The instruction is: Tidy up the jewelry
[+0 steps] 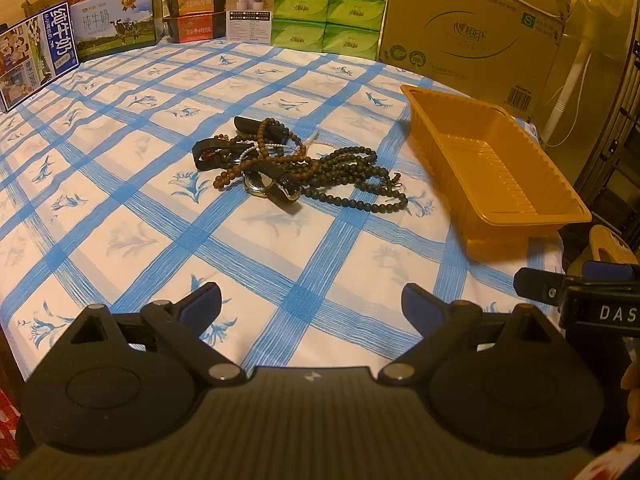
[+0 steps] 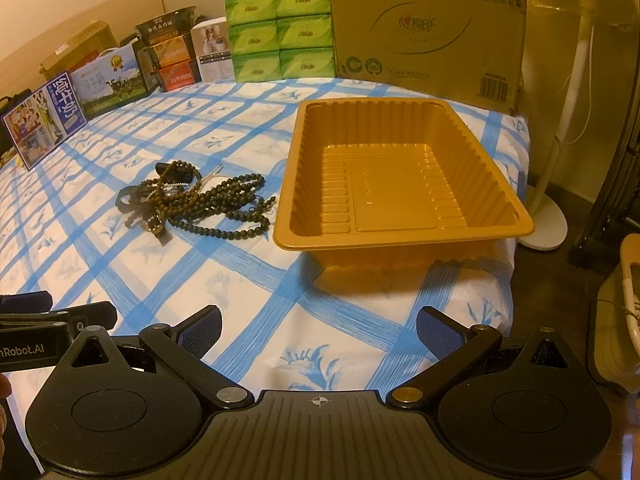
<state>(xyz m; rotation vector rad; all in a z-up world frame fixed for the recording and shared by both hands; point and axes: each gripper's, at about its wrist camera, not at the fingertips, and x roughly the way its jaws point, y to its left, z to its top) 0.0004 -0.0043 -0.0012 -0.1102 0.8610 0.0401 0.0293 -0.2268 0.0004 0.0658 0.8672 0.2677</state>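
Note:
A tangled heap of jewelry [image 1: 288, 162] lies mid-table: dark and brown bead strings, black straps and a wristwatch [image 1: 262, 184]. The right wrist view shows the same heap [image 2: 200, 204] left of an orange plastic tray [image 2: 404, 236], which holds nothing. In the left wrist view the tray [image 1: 520, 216] sits to the right of the heap. My left gripper [image 1: 311, 304] hovers open near the table's front edge, well short of the heap. My right gripper [image 2: 319, 330] is open too, low at the front edge before the tray. Neither holds anything.
A blue-checked cloth [image 1: 160, 220] covers the table. Along the back stand milk cartons [image 1: 114, 26], food boxes [image 1: 192, 0], green tissue packs [image 1: 328, 8] and a big cardboard box [image 1: 476, 28]. A white fan stand [image 2: 548, 200] is on the floor at right.

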